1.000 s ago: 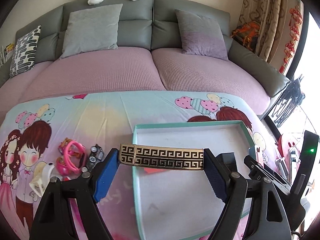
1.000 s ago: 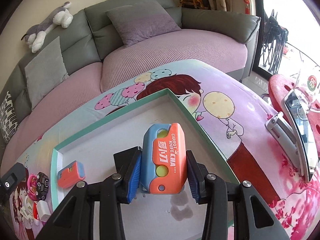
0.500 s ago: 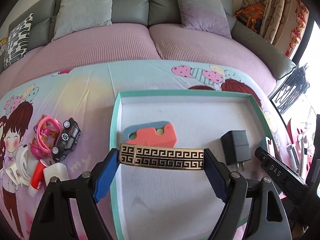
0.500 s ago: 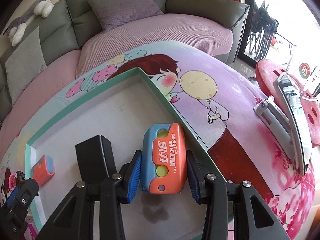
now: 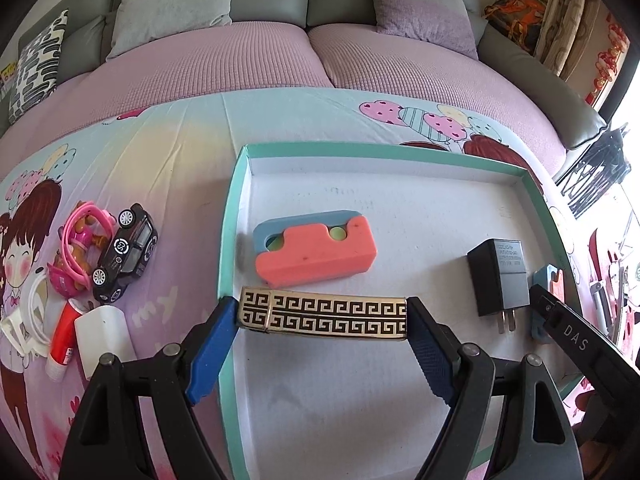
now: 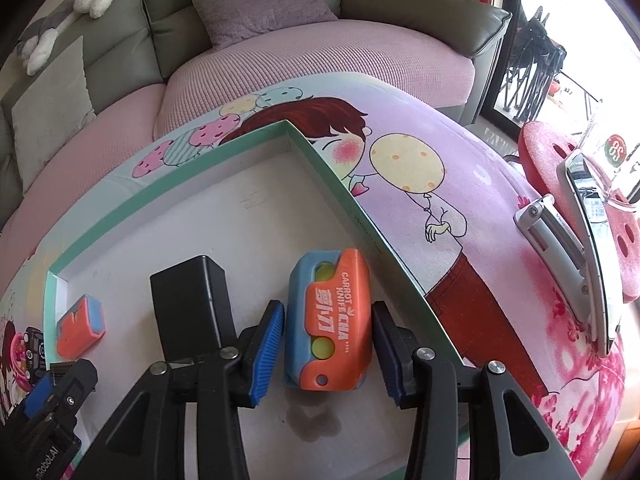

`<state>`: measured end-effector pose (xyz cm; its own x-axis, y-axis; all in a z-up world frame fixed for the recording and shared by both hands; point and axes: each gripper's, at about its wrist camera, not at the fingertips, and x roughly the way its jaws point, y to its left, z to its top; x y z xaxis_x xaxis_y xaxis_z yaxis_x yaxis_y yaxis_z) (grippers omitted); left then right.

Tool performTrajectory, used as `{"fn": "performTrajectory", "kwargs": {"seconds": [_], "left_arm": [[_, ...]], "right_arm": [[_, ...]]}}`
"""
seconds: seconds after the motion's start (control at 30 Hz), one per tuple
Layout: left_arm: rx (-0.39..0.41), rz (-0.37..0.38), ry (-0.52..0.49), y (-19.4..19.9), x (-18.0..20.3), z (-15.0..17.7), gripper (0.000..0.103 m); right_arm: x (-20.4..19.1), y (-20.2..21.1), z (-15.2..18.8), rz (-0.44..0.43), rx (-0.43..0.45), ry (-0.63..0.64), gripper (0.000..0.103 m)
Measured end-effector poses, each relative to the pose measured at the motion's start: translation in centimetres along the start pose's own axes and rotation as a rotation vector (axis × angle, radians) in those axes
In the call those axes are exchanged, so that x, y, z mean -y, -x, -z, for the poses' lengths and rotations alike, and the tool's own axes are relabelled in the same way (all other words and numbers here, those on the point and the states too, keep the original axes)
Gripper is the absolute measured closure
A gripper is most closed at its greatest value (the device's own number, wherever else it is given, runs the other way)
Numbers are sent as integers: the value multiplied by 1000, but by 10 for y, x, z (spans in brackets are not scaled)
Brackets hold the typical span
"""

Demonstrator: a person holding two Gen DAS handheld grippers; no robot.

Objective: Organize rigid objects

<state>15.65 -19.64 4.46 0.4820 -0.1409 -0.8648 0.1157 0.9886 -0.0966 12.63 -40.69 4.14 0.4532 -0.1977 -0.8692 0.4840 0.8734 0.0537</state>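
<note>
A teal-rimmed white tray (image 5: 230, 216) lies on the cartoon-print table. My left gripper (image 5: 322, 320) is shut on a gold and black patterned bar (image 5: 324, 315), held just above the tray floor at its near left. An orange and blue toy knife (image 5: 316, 254) and a black charger (image 5: 498, 276) lie in the tray. In the right wrist view my right gripper (image 6: 328, 340) is open, its pads a little apart from a second orange and blue toy knife (image 6: 330, 320) that rests on the tray floor by the right wall (image 6: 360, 216). The charger (image 6: 188, 300) stands to its left.
Left of the tray lie a black toy car (image 5: 126, 254), pink rings (image 5: 80, 240), a red tube (image 5: 62, 332) and white pieces (image 5: 102, 330). A phone on a stand (image 6: 576, 240) and a red stool (image 6: 560, 148) are at the right. A sofa (image 5: 312, 40) is behind.
Both grippers have come down into the tray. The right gripper has opened and let go of its toy knife, which now lies on the tray floor. The left still holds the bar.
</note>
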Motion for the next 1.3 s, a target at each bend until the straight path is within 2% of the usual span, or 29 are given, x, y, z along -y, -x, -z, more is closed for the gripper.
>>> {"fn": "performTrajectory", "kwargs": {"seconds": [0.07,0.43,0.5,0.6,0.63,0.83,1.1,1.3], "left_arm": [[10,-6,-4,2,1,-3,20],[75,-20,31,27,-10,-8,15],[88,-37,47,30,-14,-9,5],[119,-67,75,34,-22,-10,5],[131,-70,89,36,-24,-11,5],[204,-120,189,44,-46,-11,2],[218,-176,274,43,-69,-10,0],[218,-194,272,44,-74,-9,0]], "right_arm": [[1,3,-1,-8,14,-3,42],[-4,12,-3,-55,54,11,24],[-5,12,-3,-71,51,12,16],[-9,10,-1,-85,46,28,3],[-10,11,-1,-85,50,34,2],[-9,14,-2,-103,72,19,0],[-15,16,-1,-130,70,39,0],[-24,25,-2,-160,102,55,0]]}}
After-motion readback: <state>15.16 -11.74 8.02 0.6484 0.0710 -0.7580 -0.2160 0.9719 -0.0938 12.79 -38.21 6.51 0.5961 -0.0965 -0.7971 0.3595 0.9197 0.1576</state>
